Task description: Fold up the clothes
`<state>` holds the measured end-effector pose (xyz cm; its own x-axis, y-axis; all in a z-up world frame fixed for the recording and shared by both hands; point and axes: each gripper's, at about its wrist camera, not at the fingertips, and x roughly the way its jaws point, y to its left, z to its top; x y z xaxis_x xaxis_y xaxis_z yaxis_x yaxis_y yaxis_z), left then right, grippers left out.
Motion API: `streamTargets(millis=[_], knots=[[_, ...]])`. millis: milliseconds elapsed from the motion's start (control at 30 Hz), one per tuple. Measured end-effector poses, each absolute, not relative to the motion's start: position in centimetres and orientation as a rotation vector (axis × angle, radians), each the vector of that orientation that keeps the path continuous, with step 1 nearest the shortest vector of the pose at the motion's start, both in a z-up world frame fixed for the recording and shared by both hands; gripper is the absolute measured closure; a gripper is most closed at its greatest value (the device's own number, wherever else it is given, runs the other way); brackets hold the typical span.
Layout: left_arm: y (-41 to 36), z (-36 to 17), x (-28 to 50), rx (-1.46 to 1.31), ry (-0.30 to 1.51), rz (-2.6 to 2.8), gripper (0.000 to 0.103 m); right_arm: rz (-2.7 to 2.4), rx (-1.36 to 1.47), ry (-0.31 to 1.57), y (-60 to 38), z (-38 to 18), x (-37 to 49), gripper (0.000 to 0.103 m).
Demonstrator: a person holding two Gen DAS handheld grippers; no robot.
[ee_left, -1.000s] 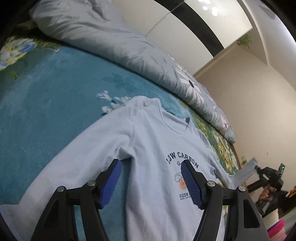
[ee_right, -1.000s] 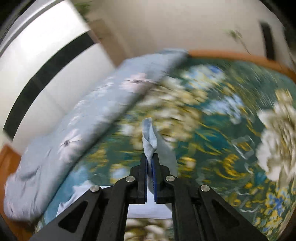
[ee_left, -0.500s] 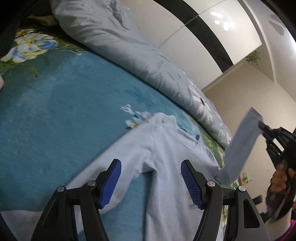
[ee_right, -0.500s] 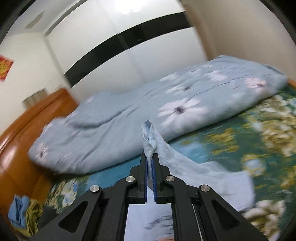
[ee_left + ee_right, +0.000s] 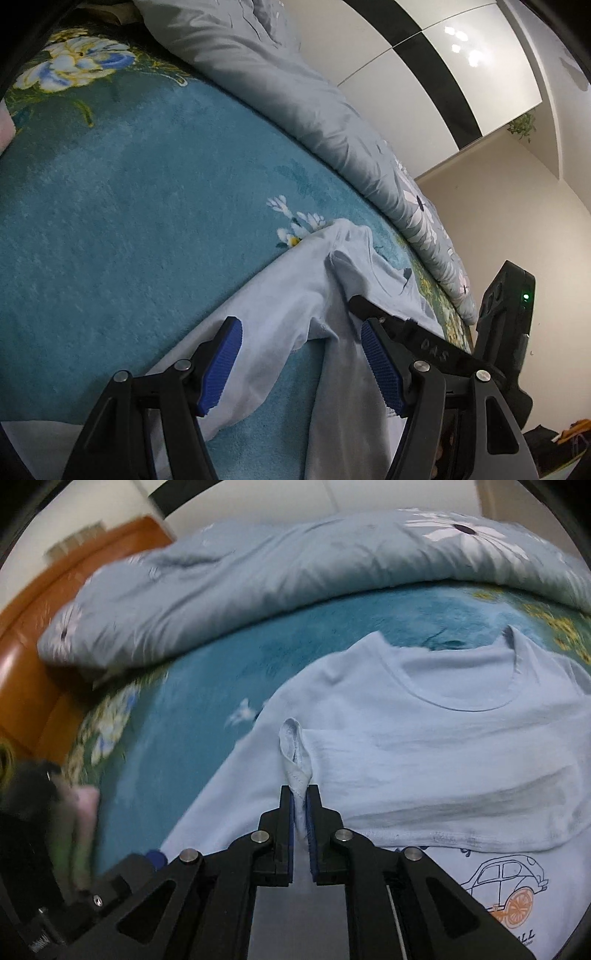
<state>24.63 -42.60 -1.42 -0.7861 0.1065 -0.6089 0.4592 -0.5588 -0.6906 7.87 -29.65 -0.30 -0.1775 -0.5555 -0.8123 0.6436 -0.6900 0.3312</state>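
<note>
A light blue long-sleeve shirt [image 5: 424,746] with a car print lies face up on the teal bedspread [image 5: 207,686]. My right gripper [image 5: 302,797] is shut on the cuff [image 5: 293,749] of one sleeve, which is laid across the shirt's chest. My left gripper [image 5: 301,350] is open and empty, low over the shirt's other sleeve [image 5: 258,332] near the armpit. The right gripper's black body [image 5: 417,332] shows just behind my left gripper's right finger.
A grey-blue floral duvet [image 5: 258,572] is bunched along the far side of the bed; it also shows in the left wrist view [image 5: 295,103]. A wooden headboard [image 5: 48,602] stands at the left. A white wardrobe with a black stripe [image 5: 443,70] stands behind.
My right gripper has carried the sleeve cuff up and over from the bed's right side across the shirt's chest, close to my left gripper. My left gripper stayed open near the armpit.
</note>
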Motion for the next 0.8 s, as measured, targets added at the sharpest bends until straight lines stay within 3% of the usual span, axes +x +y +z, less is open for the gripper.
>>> streamTargets(millis=[67,433,633,800], knots=[[-42.5,-1.5,24.6,0.919,1.345,-2.434,0.032,-1.878,1.311,0.107,-29.3,-0.4,8.2,0.079],[-38.6,-0.3,21.9,0.993,1.192,-2.534,0.032,-2.232,1.257,-0.072,-9.2,3.3,13.2,0.077],[-32.1,3.2,20.9,0.995,0.974,-2.771,0.032,-2.408,1.217,-0.625,4.8,3.5,19.1,0.074],[-27.6,7.2,25.9,0.981,0.885,-2.944,0.032,-2.410,1.201,-0.822,9.8,2.5,21.6,0.072]])
